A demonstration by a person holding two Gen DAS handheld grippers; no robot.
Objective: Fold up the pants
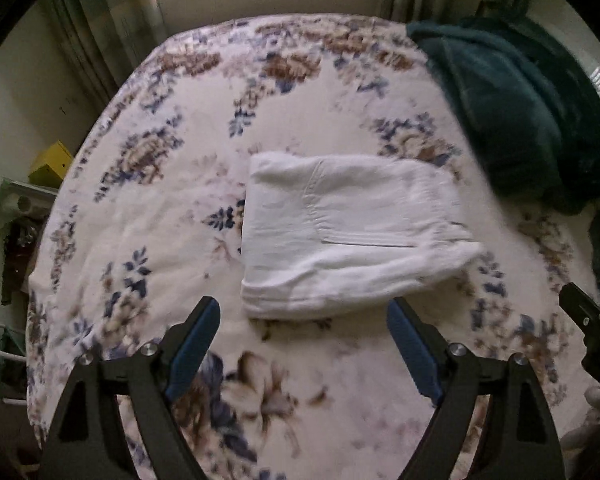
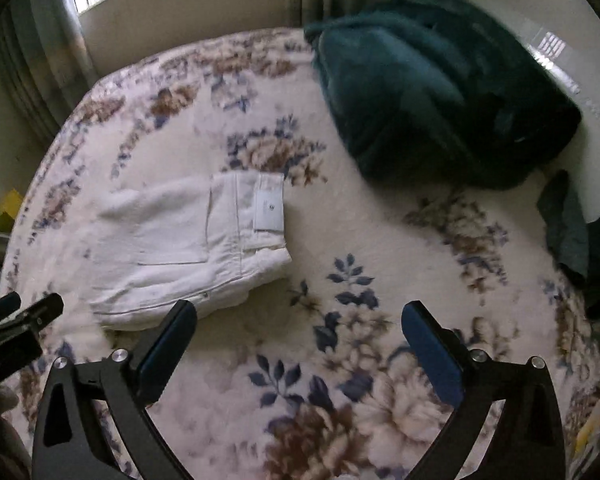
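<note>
- White pants (image 1: 348,240) lie folded into a compact rectangle near the middle of a floral bedspread (image 1: 172,216), with both tools hanging above the near side and touching nothing
- Left gripper (image 1: 303,334) has its jaws spread wide and empty; right gripper (image 2: 299,338) likewise stands wide and holds nothing
- The fold looks finished, so the likely risk is undoing it — a blue pad catching the near edge of the stack could drag the top layer askew
- The waistband end looks looser and could flop over if nudged
- A dark green blanket (image 2: 432,88) is heaped at the far right, well apart from the pants
- Dark clothes (image 2: 576,236) sit at the right edge of the bed
- Open bedspread lies around the pants — widest on the left and near sides
</note>
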